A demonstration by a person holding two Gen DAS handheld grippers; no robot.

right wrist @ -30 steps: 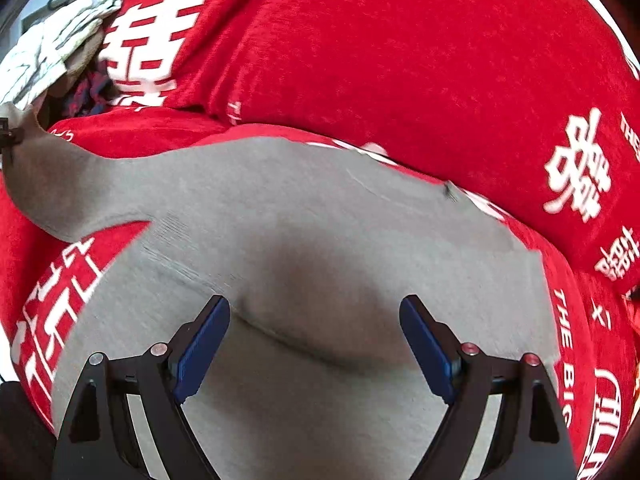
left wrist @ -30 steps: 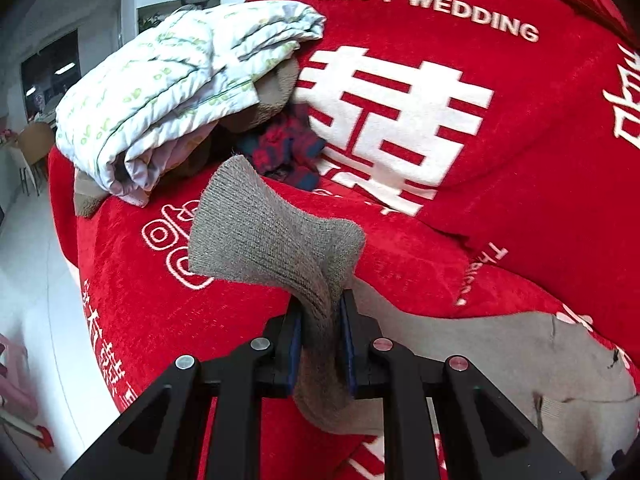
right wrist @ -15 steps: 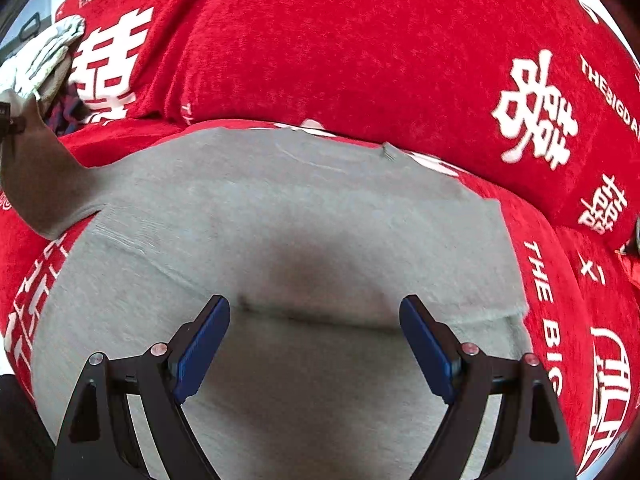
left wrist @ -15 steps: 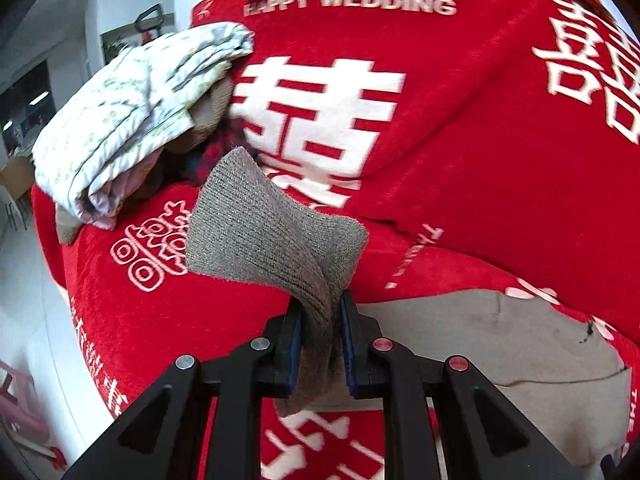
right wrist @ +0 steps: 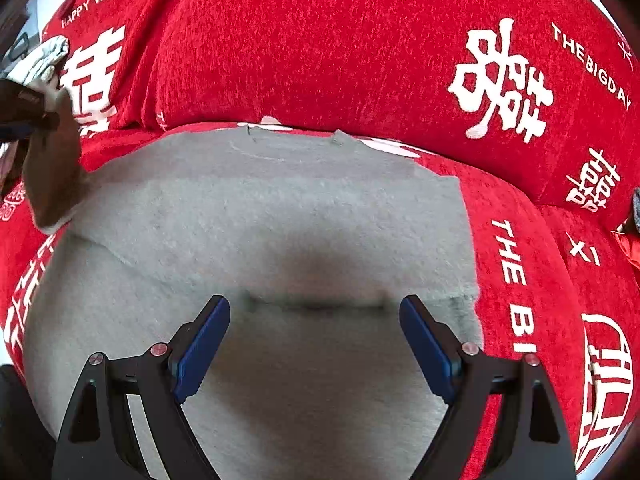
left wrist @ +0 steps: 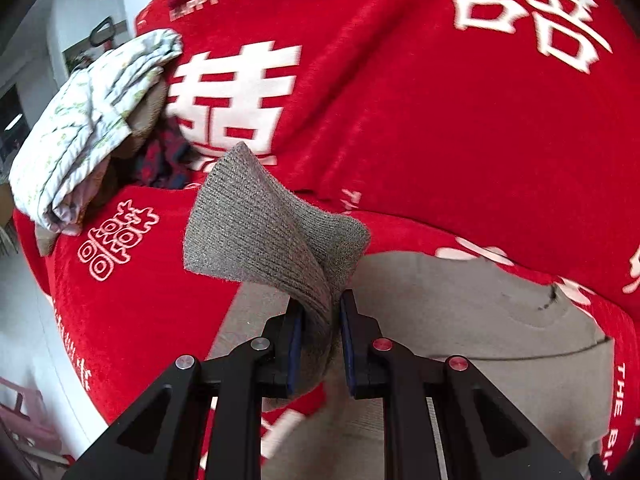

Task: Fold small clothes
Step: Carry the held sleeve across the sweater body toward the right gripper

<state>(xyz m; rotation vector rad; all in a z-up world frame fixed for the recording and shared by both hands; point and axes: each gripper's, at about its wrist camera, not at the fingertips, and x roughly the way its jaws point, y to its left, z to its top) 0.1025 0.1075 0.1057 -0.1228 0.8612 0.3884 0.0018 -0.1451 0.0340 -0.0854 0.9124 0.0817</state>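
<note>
A grey knit sweater [right wrist: 280, 216] lies spread flat on a red sofa cover [right wrist: 320, 48] printed with white characters. My left gripper [left wrist: 320, 316] is shut on the ribbed cuff of the grey sleeve [left wrist: 264, 224], which it holds lifted over the garment's body [left wrist: 480, 320]. From the right wrist view the same lifted sleeve [right wrist: 52, 168] and the left gripper appear at the far left edge. My right gripper [right wrist: 316, 320] stands wide open just above the sweater's lower half, nothing between its blue pads.
A pile of other clothes, topped by a white floral-print piece [left wrist: 84, 128] with a dark plaid one under it, sits at the sofa's left end. The sofa backrest [left wrist: 420, 100] rises behind the sweater. Pale floor [left wrist: 24, 320] lies left of the sofa.
My left gripper has carried the sleeve rightward, from over the bare red seat to over the sweater's body. The right gripper drifted right along the sweater, still open.
</note>
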